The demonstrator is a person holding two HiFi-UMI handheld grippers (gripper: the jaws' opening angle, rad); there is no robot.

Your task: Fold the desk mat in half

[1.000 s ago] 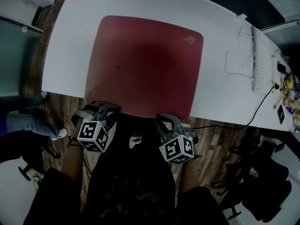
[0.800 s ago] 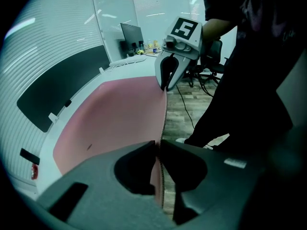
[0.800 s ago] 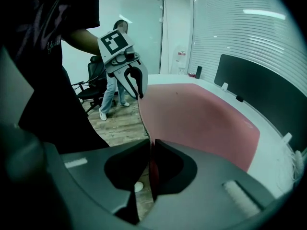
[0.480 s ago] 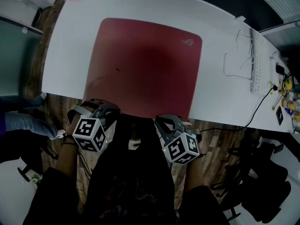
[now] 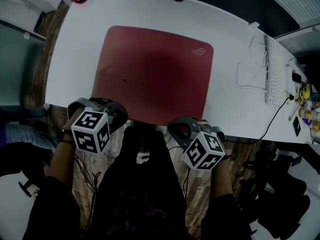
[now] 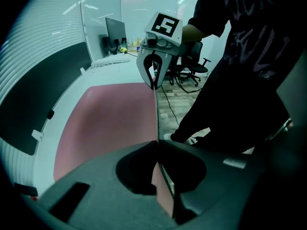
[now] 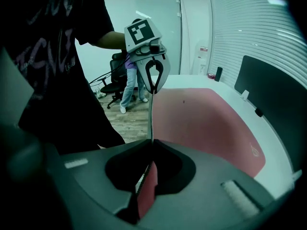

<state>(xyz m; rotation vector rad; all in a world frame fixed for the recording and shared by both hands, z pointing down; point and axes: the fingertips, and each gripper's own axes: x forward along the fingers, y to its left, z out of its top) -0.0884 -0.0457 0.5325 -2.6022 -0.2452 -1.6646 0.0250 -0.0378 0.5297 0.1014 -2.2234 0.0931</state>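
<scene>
White worktop (image 5: 230,39); near edge of desk mat (image 5: 155,74) disappears into jaws: left gripper (image 6: 157,143) has just been closing on it, right gripper (image 7: 152,142) clamped.

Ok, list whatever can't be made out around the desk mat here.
- Head view: the desk mat's near corners, covered by the left gripper and right gripper.
- Head view: the mat's corner logo, too small to read.
- Head view: clutter at the right end of the desk, tiny and cut off by the frame edge.
</scene>
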